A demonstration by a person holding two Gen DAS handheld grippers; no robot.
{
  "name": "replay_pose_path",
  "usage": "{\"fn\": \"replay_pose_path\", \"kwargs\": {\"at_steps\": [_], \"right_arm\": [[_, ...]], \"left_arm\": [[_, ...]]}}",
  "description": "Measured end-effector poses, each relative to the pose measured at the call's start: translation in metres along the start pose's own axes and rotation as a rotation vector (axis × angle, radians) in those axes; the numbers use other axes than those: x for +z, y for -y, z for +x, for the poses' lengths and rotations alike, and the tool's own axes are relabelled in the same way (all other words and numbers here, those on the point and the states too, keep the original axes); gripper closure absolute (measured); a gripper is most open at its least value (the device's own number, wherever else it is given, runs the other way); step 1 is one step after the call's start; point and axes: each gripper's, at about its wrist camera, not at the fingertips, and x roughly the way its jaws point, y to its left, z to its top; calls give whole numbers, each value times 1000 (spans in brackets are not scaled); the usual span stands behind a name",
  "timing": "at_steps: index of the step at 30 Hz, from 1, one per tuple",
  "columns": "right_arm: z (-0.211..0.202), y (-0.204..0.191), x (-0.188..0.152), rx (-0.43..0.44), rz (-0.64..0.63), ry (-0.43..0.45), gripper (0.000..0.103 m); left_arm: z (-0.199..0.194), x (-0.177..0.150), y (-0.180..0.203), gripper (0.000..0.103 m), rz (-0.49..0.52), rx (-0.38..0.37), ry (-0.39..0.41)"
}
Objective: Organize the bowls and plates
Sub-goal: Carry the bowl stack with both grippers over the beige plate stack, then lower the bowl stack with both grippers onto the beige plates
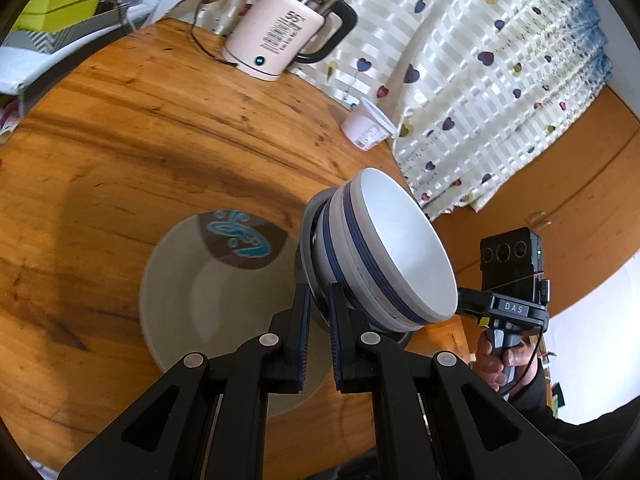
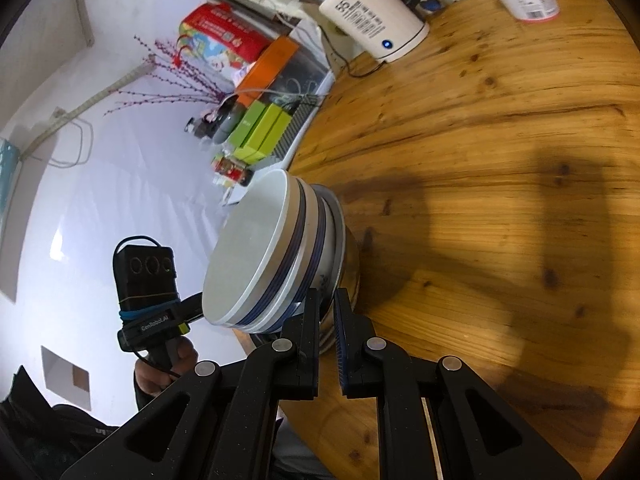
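Your left gripper (image 1: pixel 318 308) and right gripper (image 2: pixel 326 310) each pinch the rim of the nested stack of blue-banded bowls (image 1: pixel 384 252) from opposite sides, holding it tilted above the bench (image 1: pixel 120 140), with the grey plate (image 1: pixel 208 300) at nine o'clock of the left fingers.

A round wooden bench (image 2: pixel 500 140) carries a cream kettle (image 2: pixel 376 16) near its far edge; a heart-patterned curtain (image 1: pixel 480 60) hangs beyond, white walls (image 2: pixel 100 220) and stacked green boxes (image 2: pixel 260 128) alongside.
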Motion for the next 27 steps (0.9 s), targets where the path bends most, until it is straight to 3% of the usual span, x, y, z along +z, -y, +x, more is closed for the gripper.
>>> {"fn": "replay_pose_path", "kwargs": {"at_steps": [12,27], "right_arm": [[41,-10,8,25,-12,-75,94],[57,-14,8,27,-12,-111,94]], "left_arm": [[-20,-9,-31,95,-61,50,21],[-30,-16,-41,95,-87,72,31]]}}
